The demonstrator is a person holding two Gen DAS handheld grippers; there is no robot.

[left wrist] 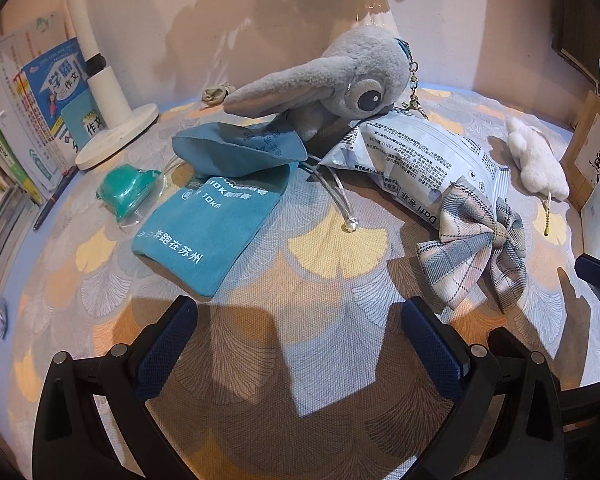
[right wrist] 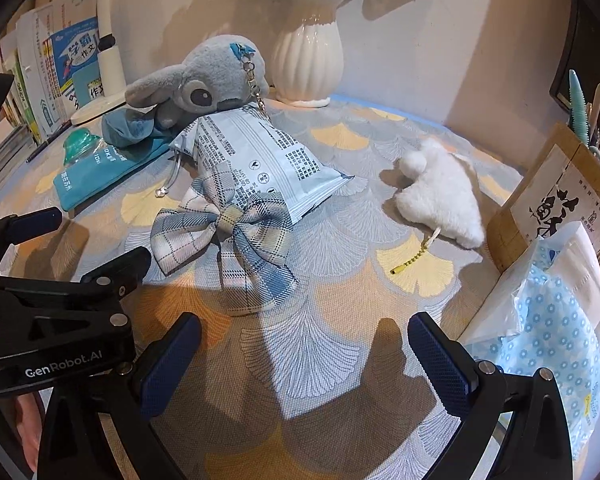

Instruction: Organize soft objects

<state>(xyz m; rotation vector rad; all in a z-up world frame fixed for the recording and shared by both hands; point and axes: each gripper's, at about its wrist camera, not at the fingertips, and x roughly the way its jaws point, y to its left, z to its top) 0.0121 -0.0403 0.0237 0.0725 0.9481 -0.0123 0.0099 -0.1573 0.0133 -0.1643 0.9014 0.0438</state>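
- Plaid bow (right wrist: pixel 224 236) lies mid-table, nearest both grippers, its top lobe resting on the lower end of the snack packet (right wrist: pixel 260 156). Looks light and floppy; judged best pinched at the centre knot, since the lobes would likely fold.
- Grey plush toy (right wrist: pixel 204 80) with keychain sits toward the back edge, its head on the packet's far end and over the teal pouch (left wrist: pixel 208 216). Soft and squashy; body a safer hold than the ear or chain.
- Teal pouch is flat, limp cloth toward the left side, drawstrings trailing; take it at an edge.
- White fluffy plush (right wrist: pixel 440 196) lies toward the right edge, well apart from the bow, yellow bead chain trailing.
- Left gripper (left wrist: pixel 296 344) hovers over bare tablecloth, jaws spread, holding nothing.
- Right gripper (right wrist: pixel 304 364) likewise wide apart, empty, just short of the bow.
- White vase (right wrist: pixel 308 60) at back edge, lamp base (left wrist: pixel 116 136) and books (left wrist: pixel 40 108) at back left.
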